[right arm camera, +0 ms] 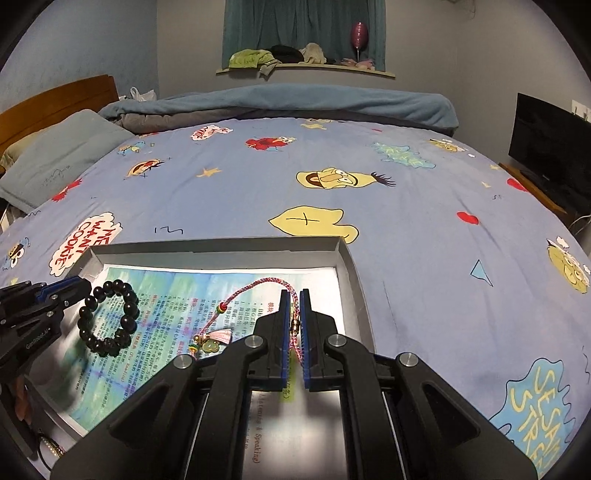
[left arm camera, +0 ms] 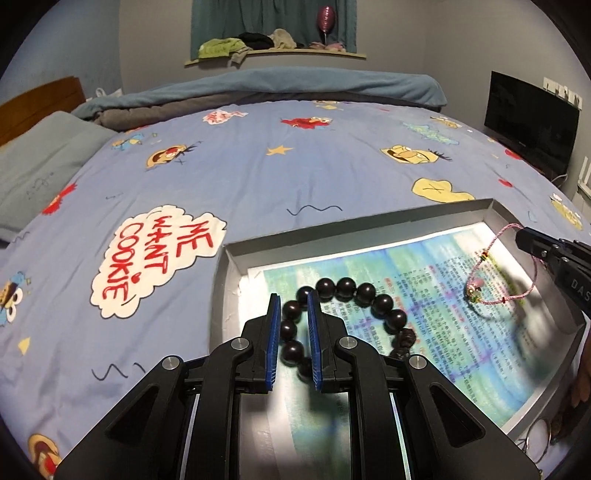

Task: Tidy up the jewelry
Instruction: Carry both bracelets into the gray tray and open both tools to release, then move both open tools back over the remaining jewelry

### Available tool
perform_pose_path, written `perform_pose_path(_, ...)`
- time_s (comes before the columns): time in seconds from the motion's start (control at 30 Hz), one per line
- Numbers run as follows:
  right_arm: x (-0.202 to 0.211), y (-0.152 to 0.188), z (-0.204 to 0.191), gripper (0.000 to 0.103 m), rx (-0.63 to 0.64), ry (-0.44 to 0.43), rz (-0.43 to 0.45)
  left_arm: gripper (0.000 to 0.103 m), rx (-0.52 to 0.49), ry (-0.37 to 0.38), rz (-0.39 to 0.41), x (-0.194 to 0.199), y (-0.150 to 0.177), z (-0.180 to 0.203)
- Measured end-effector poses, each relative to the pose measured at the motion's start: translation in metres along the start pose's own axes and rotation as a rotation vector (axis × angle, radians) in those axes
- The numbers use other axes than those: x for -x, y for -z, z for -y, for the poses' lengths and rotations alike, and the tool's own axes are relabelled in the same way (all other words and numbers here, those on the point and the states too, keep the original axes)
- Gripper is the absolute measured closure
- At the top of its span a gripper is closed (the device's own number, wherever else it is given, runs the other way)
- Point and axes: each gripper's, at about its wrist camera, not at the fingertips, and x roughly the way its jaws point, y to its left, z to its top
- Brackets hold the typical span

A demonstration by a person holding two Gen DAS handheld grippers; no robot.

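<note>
Bed [right arm camera: 406, 258]: covered by a blue cartoon-print sheet [left arm camera: 258, 177] (speech bubbles, stars, hearts, faces). On it directly: shallow grey tray [right arm camera: 354, 280] near the front edge, lined with a printed paper sheet [right arm camera: 177, 295]; grey pillow [left arm camera: 40, 162] at the left by the wooden headboard [right arm camera: 55, 103]; blue and grey blankets [left arm camera: 295, 83] bunched along the far edge.

A wide bed [left arm camera: 258, 173] is seen filling the room, spread with a blue cartoon-printed sheet. A rolled blue blanket [right arm camera: 280, 101] is laid along its far edge, and a grey pillow [left arm camera: 40, 166] is set by the wooden headboard [right arm camera: 55, 103]. Grey walls are dimly lit. Teal curtains [left arm camera: 273, 18] are drawn above a cluttered windowsill [right arm camera: 306, 68]. A dark screen [left arm camera: 532, 122] is stood at the right.
</note>
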Motion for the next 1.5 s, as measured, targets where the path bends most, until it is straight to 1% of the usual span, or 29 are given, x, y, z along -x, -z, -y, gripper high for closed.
perform_pose_path(0.03, -0.001, 0.000, 0.001, 0.098, -0.003, -0.004, -0.005, 0.082, -0.001, -0.001, 0.004, 0.001, 0.000, 0.001)
perform_pose_path(0.07, -0.002, 0.001, 0.001, 0.096, -0.006, -0.004, -0.008, 0.077, -0.003, -0.003, 0.014, 0.003, 0.000, 0.001)
perform_pose_path(0.1, -0.003, 0.001, 0.002, 0.090, -0.011, -0.006, -0.013, 0.074, -0.003, -0.002, 0.020, 0.004, 0.000, 0.002)
perform_pose_path(0.13, -0.004, 0.001, 0.003, 0.084, -0.014, -0.008, -0.015, 0.072, -0.001, 0.001, 0.023, 0.005, 0.000, 0.002)
perform_pose_path(0.17, -0.004, 0.001, 0.004, 0.074, -0.019, -0.009, -0.013, 0.069, 0.000, 0.003, 0.028, 0.007, 0.000, 0.002)
perform_pose_path(0.2, -0.003, 0.001, 0.004, 0.069, -0.022, -0.007, -0.011, 0.064, -0.001, 0.004, 0.033, 0.009, 0.000, 0.002)
perform_pose_path(0.23, -0.001, 0.001, 0.005, 0.067, -0.023, -0.005, -0.009, 0.061, -0.002, 0.005, 0.039, 0.011, 0.000, 0.003)
perform_pose_path(0.3, 0.000, 0.001, 0.003, 0.059, -0.019, -0.004, -0.019, 0.048, -0.006, -0.004, 0.049, 0.015, 0.000, 0.004)
perform_pose_path(0.33, 0.000, 0.002, 0.002, 0.056, -0.016, -0.005, -0.027, 0.045, -0.005, -0.008, 0.051, 0.016, 0.000, 0.005)
perform_pose_path(0.4, 0.004, 0.003, -0.001, 0.046, -0.002, 0.006, -0.028, 0.034, -0.005, -0.016, 0.054, 0.022, 0.000, 0.006)
perform_pose_path(0.43, 0.009, 0.003, -0.003, 0.044, 0.009, 0.014, -0.020, 0.032, -0.006, -0.020, 0.056, 0.024, 0.001, 0.006)
perform_pose_path(0.47, 0.013, 0.003, -0.005, 0.040, 0.014, 0.018, -0.014, 0.026, -0.005, -0.024, 0.061, 0.029, 0.001, 0.006)
perform_pose_path(0.5, 0.018, 0.003, -0.006, 0.034, 0.016, 0.019, -0.008, 0.022, -0.003, -0.027, 0.066, 0.033, 0.001, 0.005)
perform_pose_path(0.53, 0.023, 0.003, -0.007, 0.031, 0.016, 0.018, -0.001, 0.021, 0.003, -0.033, 0.073, 0.039, 0.001, 0.005)
perform_pose_path(0.6, 0.034, 0.003, -0.009, 0.021, 0.016, 0.015, 0.008, 0.015, 0.014, -0.037, 0.082, 0.048, 0.001, 0.003)
perform_pose_path(0.67, 0.042, 0.002, -0.010, 0.014, 0.015, 0.005, 0.013, 0.010, 0.031, -0.038, 0.093, 0.059, 0.002, 0.001)
perform_pose_path(0.77, 0.060, 0.000, -0.013, 0.006, 0.014, -0.001, 0.032, 0.010, 0.037, -0.042, 0.102, 0.073, 0.003, -0.001)
perform_pose_path(0.93, 0.099, -0.007, -0.010, 0.006, -0.024, -0.024, 0.051, 0.010, 0.053, -0.022, 0.108, 0.101, 0.001, 0.000)
perform_pose_path(1.07, 0.136, -0.009, -0.005, 0.006, -0.048, -0.037, 0.077, 0.010, 0.027, -0.027, 0.134, 0.135, 0.003, 0.004)
perform_pose_path(1.27, 0.179, -0.002, 0.000, 0.006, -0.072, -0.058, 0.085, 0.009, -0.001, -0.039, 0.164, 0.186, 0.008, 0.005)
perform_pose_path(1.5, 0.221, 0.012, -0.006, 0.006, -0.050, -0.081, 0.082, 0.008, -0.025, -0.035, 0.189, 0.240, 0.022, 0.007)
